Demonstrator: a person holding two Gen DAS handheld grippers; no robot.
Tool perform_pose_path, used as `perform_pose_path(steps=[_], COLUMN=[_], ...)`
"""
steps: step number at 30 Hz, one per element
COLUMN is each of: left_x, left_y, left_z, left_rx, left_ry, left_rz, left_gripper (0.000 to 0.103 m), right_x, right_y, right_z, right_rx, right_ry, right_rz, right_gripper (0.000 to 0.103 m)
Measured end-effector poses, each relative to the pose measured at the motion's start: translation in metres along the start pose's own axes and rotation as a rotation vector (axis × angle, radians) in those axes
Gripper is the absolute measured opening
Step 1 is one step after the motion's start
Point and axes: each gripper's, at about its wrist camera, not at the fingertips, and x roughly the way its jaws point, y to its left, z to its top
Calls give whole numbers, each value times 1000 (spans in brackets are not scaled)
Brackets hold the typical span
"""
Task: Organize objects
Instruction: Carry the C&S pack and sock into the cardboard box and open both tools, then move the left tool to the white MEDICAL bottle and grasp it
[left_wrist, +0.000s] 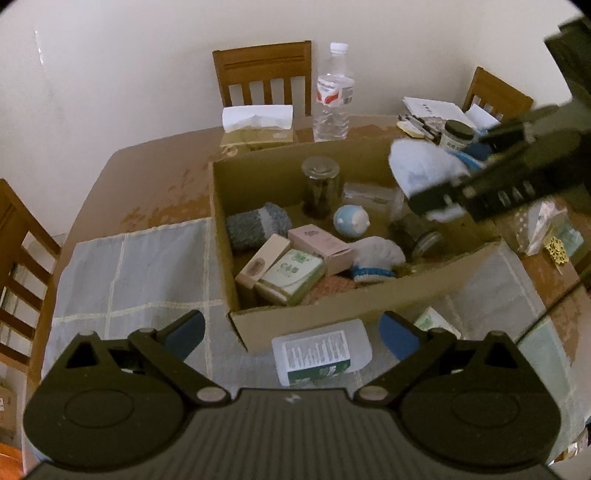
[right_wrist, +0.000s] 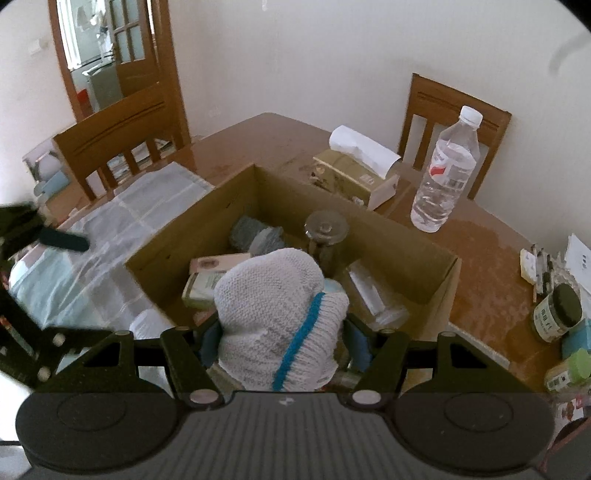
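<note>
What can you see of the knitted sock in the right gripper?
The knitted sock is pale grey-white ribbed wool with a bright blue stripe near the cuff, bunched into a soft lump. The right gripper is shut on it, blue pads pressing both sides. It hangs above the open cardboard box, touching nothing else visible. The left wrist view shows it over the box's far right corner.

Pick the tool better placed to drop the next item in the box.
Right. The right tool is shut on a white sock above the box. The left tool is open and empty, outside the box's near wall.
</note>
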Motion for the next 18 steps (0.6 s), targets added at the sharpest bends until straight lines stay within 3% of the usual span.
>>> perform_pose_path(steps=[1, 2, 3, 4, 18], left_x=[0, 0, 0, -1, -2], left_y=[1, 2, 2, 4, 9], left_z=[-1, -3, -4, -6, -19], left_rx=[1, 2, 2, 1, -12], left_ry=[1, 4, 7, 8, 14], left_rz=[4, 8, 12, 14, 6], left_gripper=[101, 101, 101, 101, 101], right_x=[2, 3, 5, 5, 1], right_y=[-1, -1, -2, -2, 5], right_z=[3, 6, 7, 9, -1], right_rx=[5, 6, 7, 11, 54], right_ry=[-7, -20, -32, -42, -54], right_rz=[-9, -12, -17, -30, -122], right_gripper=[73, 81, 96, 103, 103])
